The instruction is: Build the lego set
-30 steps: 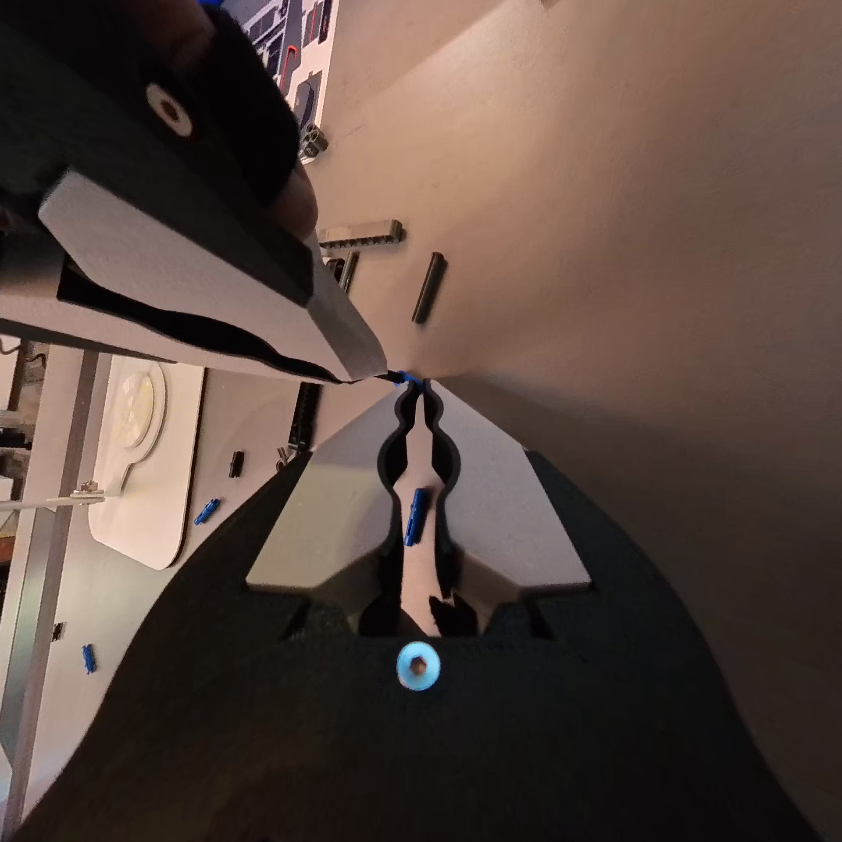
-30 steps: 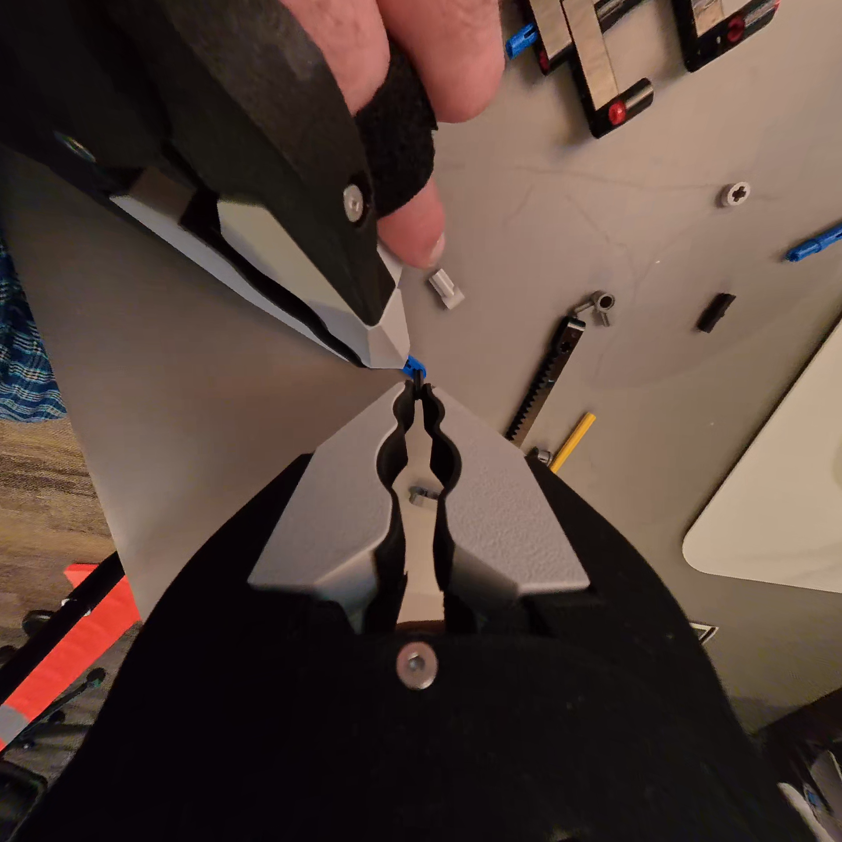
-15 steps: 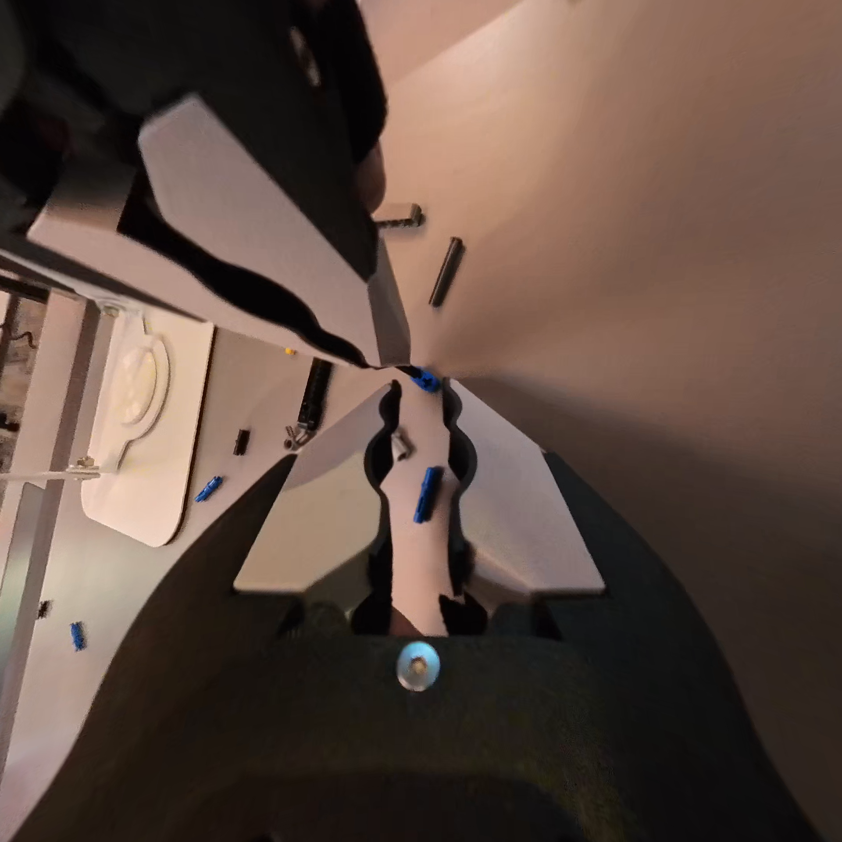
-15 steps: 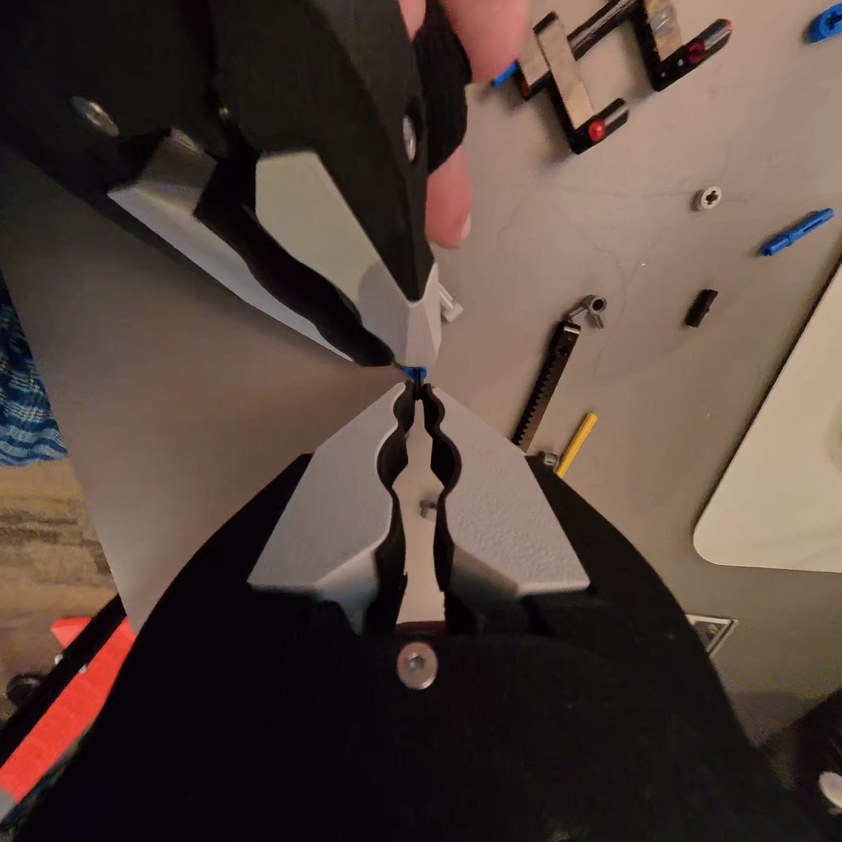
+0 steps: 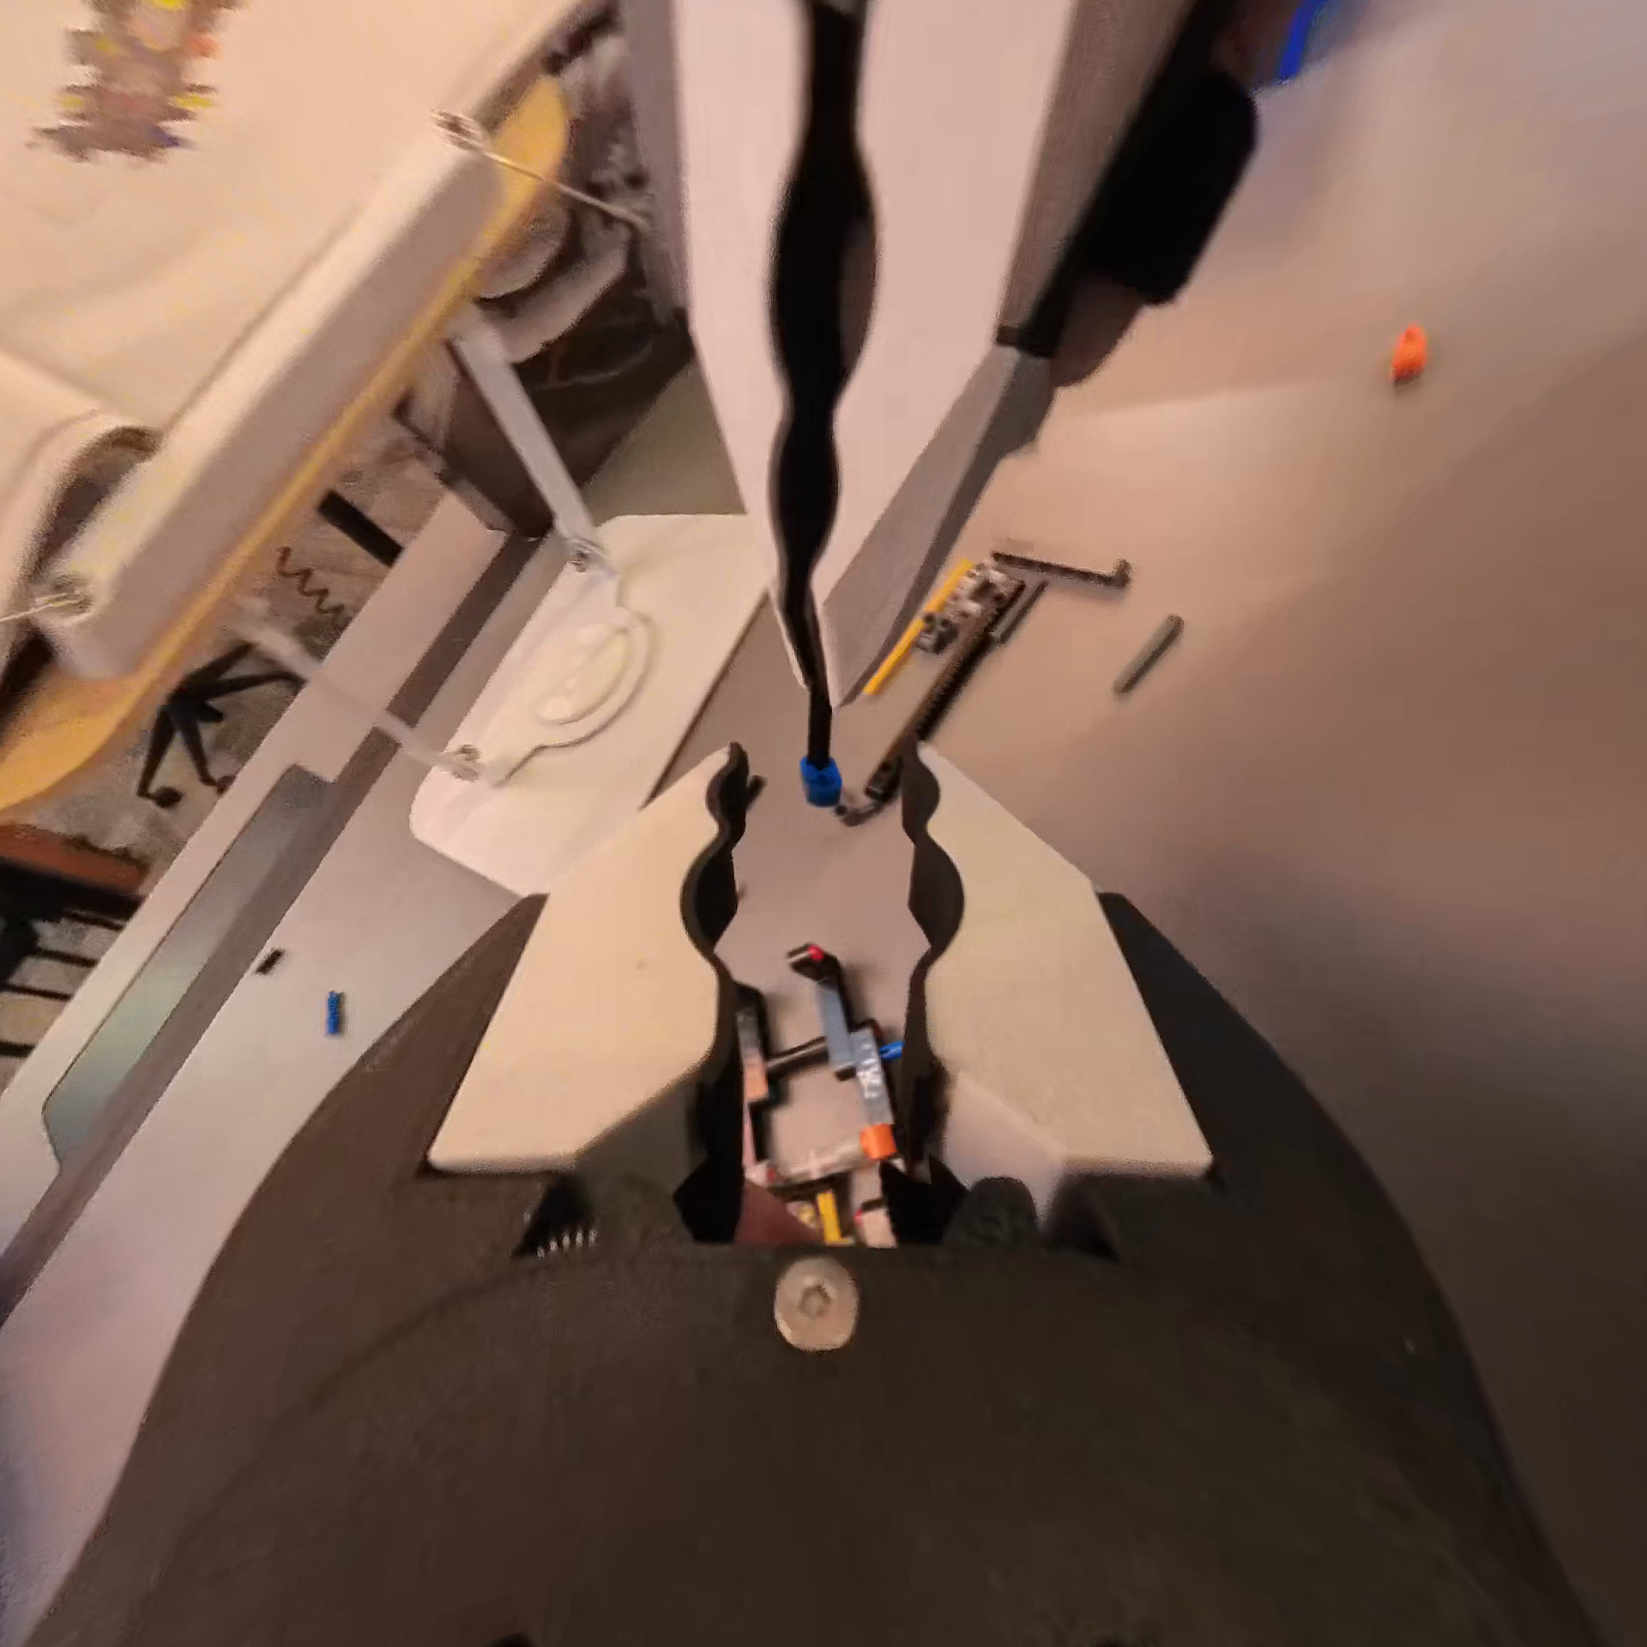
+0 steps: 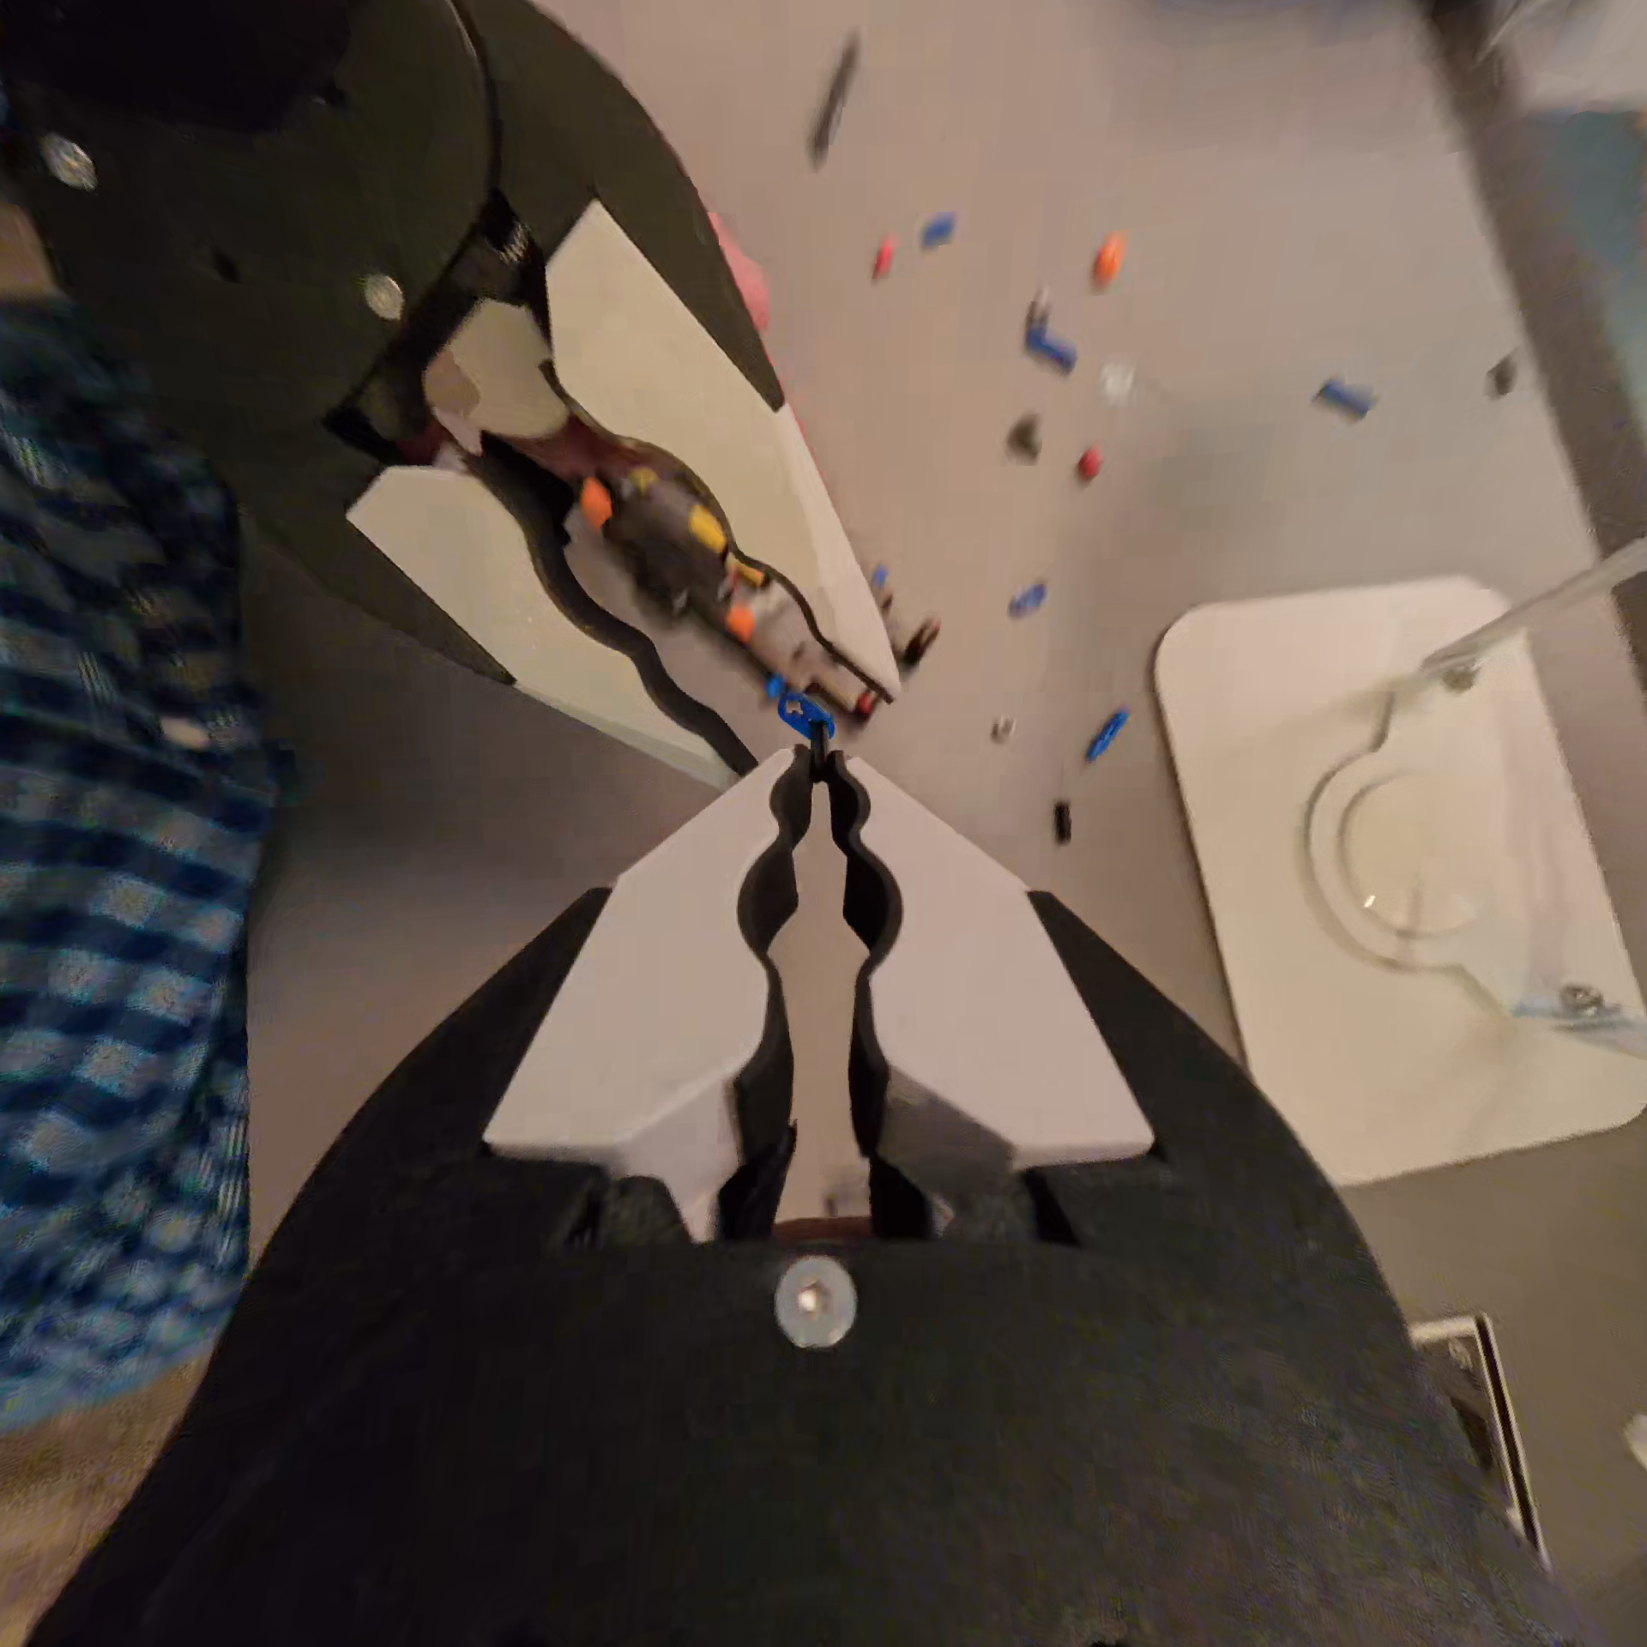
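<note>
My right gripper (image 6: 813, 762) is shut on a short black axle (image 6: 815, 738) with a small blue piece (image 6: 799, 711) on its far end. In the left wrist view it comes down from the top (image 5: 807, 682), with the blue piece (image 5: 820, 780) hanging between my left gripper's fingertips. My left gripper (image 5: 824, 771) is open, and its pads stand clear of the blue piece on both sides. It also shows in the right wrist view (image 6: 818, 724) at the upper left. A part-built lego assembly (image 5: 851, 1061) lies on the grey table below, seen through the left jaws (image 6: 677, 544).
A white pad (image 5: 570, 713) with a clear stand (image 6: 1390, 891) lies on the table. A black toothed rack (image 5: 927, 704), a yellow axle (image 5: 909, 637), a grey axle (image 5: 1148, 655), an orange piece (image 5: 1408, 352) and several blue pins (image 6: 1337, 397) are scattered about. Plaid cloth (image 6: 107, 802) is at the left.
My left gripper has opened and let go of the blue piece, which stays on the axle in my right gripper. Both grippers have swung to a new angle over the table.
</note>
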Demonstrator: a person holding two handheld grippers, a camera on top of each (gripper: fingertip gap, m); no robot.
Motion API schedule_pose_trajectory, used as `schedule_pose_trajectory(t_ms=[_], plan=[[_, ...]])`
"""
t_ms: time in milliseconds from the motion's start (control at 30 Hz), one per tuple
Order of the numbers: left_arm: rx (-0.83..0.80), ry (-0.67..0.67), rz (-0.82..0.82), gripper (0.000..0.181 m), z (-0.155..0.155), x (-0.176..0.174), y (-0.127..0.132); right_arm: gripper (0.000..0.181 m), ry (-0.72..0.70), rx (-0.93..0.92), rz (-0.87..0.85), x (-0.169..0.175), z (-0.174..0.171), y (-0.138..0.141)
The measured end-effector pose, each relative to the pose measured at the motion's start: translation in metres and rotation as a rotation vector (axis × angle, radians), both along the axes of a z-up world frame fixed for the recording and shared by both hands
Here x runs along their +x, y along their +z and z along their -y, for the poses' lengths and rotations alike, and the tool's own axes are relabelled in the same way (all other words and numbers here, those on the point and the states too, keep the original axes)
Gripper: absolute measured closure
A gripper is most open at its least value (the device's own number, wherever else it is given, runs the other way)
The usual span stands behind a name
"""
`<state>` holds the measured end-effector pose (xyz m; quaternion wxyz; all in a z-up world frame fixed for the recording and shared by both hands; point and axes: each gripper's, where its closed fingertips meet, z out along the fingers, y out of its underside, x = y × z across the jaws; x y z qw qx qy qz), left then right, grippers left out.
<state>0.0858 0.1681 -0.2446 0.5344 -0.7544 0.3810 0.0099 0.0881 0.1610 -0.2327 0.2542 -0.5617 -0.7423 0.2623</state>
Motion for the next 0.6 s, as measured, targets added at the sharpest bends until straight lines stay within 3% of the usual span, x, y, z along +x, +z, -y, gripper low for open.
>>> schedule_pose_trajectory(t_ms=[100, 267, 433, 600], plan=[[0.027, 0.05, 0.106, 0.149, 0.001, -0.021, 0.023, 0.18, -0.026, -0.022, -0.163, -0.019, 0.004, 0.027], [0.019, 0.079, 0.451, 0.148, 0.014, -0.045, 0.063, 0.18, -0.046, 0.053, -0.385, -0.042, 0.008, 0.061], [-0.008, 0.107, 0.756, 0.151, 0.021, -0.068, 0.086, 0.18, -0.029, 0.231, -0.441, -0.057, 0.017, 0.073], [0.012, 0.132, 0.827, 0.156, 0.027, -0.077, 0.091, 0.181, -0.012, 0.393, -0.463, -0.071, 0.026, 0.077]])
